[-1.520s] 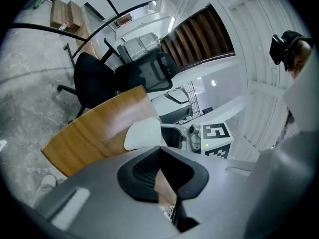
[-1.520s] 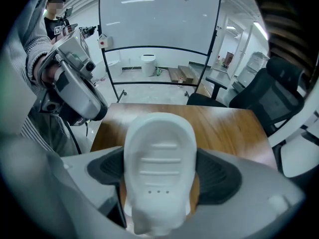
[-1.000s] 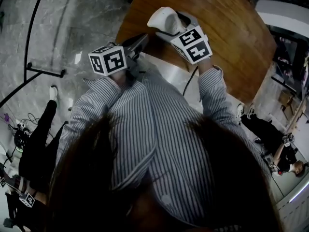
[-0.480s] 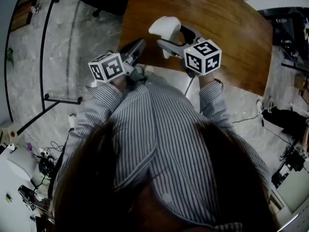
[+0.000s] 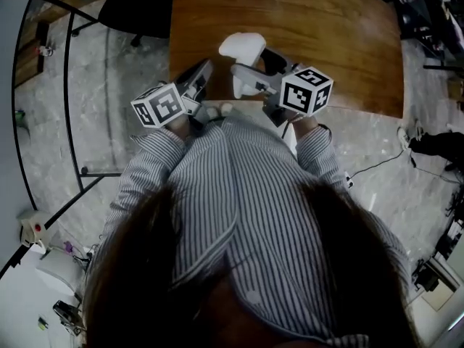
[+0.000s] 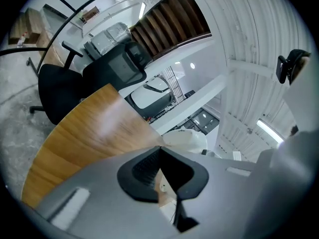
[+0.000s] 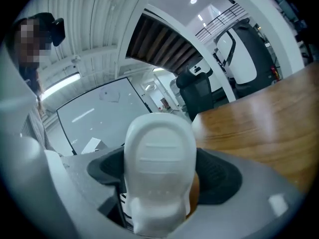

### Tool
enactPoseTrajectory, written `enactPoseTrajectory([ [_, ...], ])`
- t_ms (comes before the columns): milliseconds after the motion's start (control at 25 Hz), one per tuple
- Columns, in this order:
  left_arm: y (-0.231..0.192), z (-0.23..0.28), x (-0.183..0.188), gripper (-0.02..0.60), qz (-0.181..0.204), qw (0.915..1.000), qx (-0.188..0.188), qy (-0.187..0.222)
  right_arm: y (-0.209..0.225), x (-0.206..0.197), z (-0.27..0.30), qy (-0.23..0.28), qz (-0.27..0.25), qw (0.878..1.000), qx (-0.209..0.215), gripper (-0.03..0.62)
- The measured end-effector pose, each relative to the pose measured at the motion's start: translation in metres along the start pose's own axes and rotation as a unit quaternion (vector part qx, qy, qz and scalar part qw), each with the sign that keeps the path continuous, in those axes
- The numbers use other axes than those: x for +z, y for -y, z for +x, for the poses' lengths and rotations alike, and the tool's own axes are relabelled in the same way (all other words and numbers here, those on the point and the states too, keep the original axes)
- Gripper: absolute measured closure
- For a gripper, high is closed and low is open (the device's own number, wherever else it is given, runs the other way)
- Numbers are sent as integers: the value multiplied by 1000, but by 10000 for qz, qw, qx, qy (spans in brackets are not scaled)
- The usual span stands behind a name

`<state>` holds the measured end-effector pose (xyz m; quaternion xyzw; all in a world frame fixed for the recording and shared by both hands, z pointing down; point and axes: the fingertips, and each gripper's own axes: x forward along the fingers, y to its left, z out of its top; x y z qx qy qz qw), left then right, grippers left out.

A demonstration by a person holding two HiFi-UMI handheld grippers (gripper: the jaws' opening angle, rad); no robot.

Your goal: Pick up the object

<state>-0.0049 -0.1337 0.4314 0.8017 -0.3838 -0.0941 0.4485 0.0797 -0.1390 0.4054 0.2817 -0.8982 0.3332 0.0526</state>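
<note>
You had the right gripper [image 5: 250, 77] clamped on the shoe [image 5: 243, 48], apparently lifted clear of the table [image 5: 319, 20] at 12 o'clock, with the left gripper [image 5: 197, 77] at its 9, closed and empty as a spare.

Wooden table [image 5: 312, 20] on grey stone floor [image 5: 123, 114].

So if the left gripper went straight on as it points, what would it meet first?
Probably nothing: the left gripper's shut fingers aim above the wooden table. The white object in the right gripper sits just right of that line, so a brush is possible; depth unclear.
</note>
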Motion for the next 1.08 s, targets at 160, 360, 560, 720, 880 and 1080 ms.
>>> enactPoseTrajectory([
  [160,-5,-2,-1,577,-9,10000,-13,-26,-2,1,-2,355,670,9970,160,168],
  [360,3,-4,-2,577,53,9999,-5,-109,-7,3,-4,606,1045,9922,313,168],
  [560,9,0,-3,577,116,9998,-90,-150,-7,3,-2,549,969,9933,302,168],
  [720,7,0,-1,577,137,9997,-89,-154,-6,1,-2,527,919,9941,245,168],
  [880,5,1,-1,577,141,9998,-40,-148,-5,0,-3,490,939,9941,225,168],
  [1080,5,3,-2,577,40,9998,-137,-122,-7,1,-2,486,907,9944,246,168],
])
